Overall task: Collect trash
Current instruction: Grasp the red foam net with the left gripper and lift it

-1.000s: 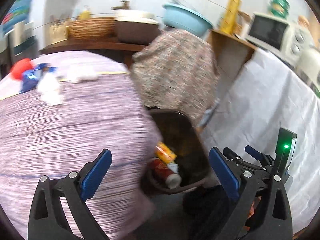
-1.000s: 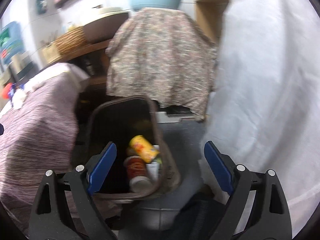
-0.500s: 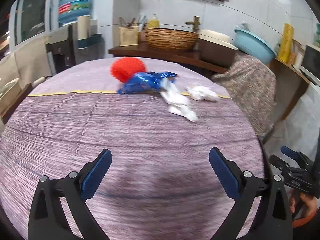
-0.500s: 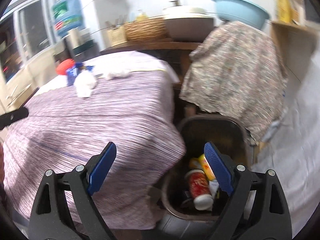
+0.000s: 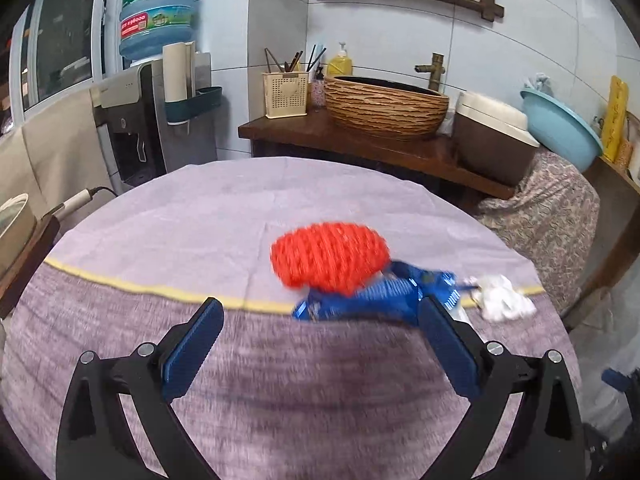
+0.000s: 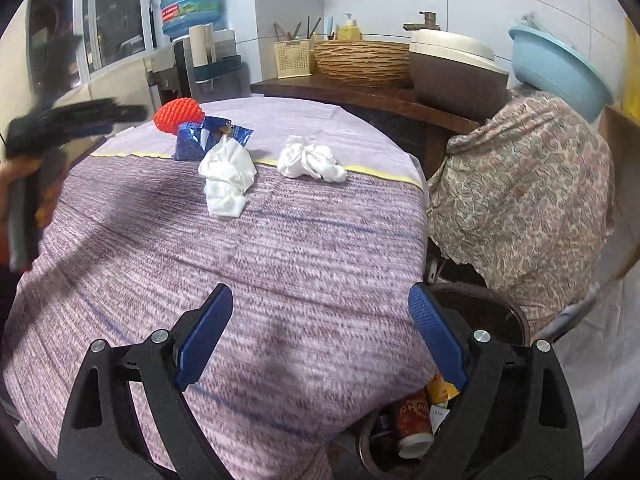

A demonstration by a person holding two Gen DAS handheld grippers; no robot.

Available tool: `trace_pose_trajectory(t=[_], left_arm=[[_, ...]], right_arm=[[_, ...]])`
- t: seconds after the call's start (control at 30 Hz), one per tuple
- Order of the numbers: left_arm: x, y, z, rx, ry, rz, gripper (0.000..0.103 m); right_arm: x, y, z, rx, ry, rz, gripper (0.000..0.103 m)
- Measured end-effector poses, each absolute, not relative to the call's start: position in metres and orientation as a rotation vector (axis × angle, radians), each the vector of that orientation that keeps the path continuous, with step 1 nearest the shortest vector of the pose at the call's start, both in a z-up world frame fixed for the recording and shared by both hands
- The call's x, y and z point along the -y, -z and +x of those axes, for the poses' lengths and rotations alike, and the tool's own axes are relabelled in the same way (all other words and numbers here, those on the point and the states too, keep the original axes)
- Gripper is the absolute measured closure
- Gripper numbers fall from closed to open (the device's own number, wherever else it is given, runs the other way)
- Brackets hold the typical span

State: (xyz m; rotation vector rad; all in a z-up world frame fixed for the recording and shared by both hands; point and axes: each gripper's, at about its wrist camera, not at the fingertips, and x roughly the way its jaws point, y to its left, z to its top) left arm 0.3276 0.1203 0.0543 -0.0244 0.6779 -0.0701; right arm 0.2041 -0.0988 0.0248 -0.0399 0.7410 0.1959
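Two wrist views, both facing across the table (image 6: 304, 240).
Left sits close to the red ball (image 5: 330, 257); right views it farther back.

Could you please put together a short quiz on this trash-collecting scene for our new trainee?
1. True or false: the left gripper and the right gripper are both open and hold nothing.
2. How many crumpled white tissues lie on the table?
3. What lies partly under the red mesh ball: A) a blue wrapper, B) a spoon, C) a lid?

Key
1. True.
2. Two: the nearer tissue and the farther tissue.
3. A. The trash bin beside the table already holds a can.
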Motion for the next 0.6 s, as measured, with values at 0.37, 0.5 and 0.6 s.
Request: trace_pose_trajectory(t=[0.37,0.5,0.6], left_arm=[[-0.110,-0.038,0.377,-0.698,0.114,0.035,0.027],[-0.115,-0.031,0.378,-0.713,0.111,0.022,0.055],[-0.120,-0.035,0.372,-0.701,0.112,0.001,0.072]], right_arm=[[0.092,-0.015,0.230,-0.786,-0.180,-0.053,0.014],[0.091,-0.020,0.238,-0.778,-0.192,-0.038,0.014],[0.087,-0.020,0.245,-0.776,-0.198,-0.040,0.014]])
